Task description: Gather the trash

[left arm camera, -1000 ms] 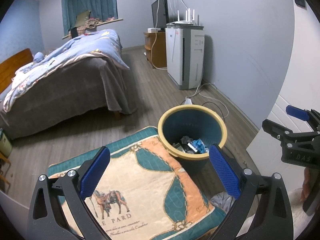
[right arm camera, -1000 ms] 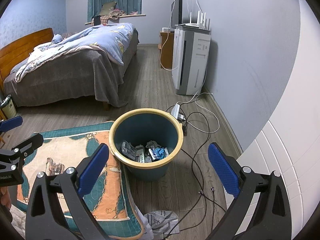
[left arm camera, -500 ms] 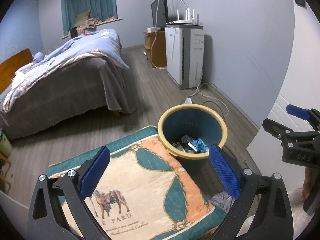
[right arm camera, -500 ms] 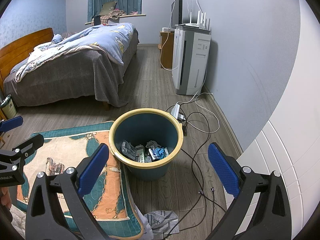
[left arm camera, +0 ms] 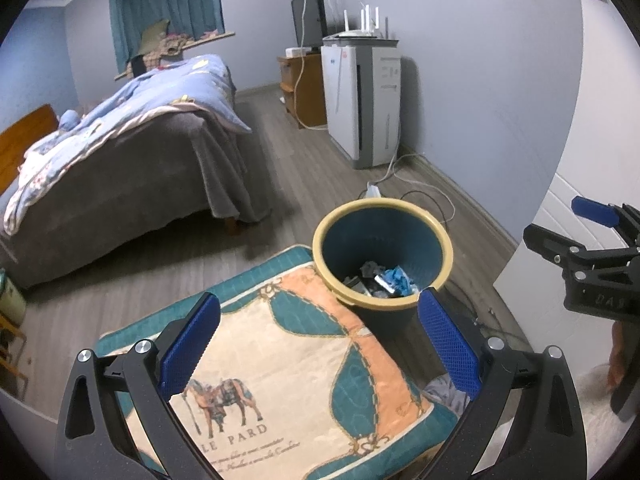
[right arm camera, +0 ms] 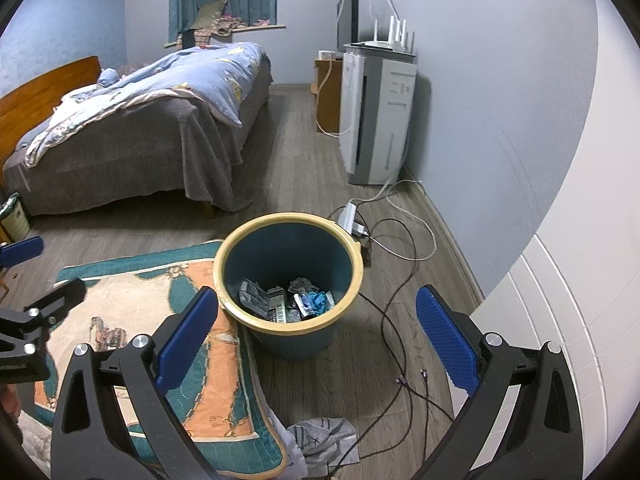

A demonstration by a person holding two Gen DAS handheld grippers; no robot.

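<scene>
A teal trash bin with a yellow rim stands on the wood floor beside a patterned mat. Several pieces of trash lie in its bottom. My right gripper is open and empty, held just short of the bin. My left gripper is open and empty above the mat, with the bin ahead and to the right. Each gripper shows at the edge of the other's view.
A crumpled grey cloth lies on the floor in front of the bin. Cables and a power strip trail to its right. A bed is at the left, a white appliance by the wall.
</scene>
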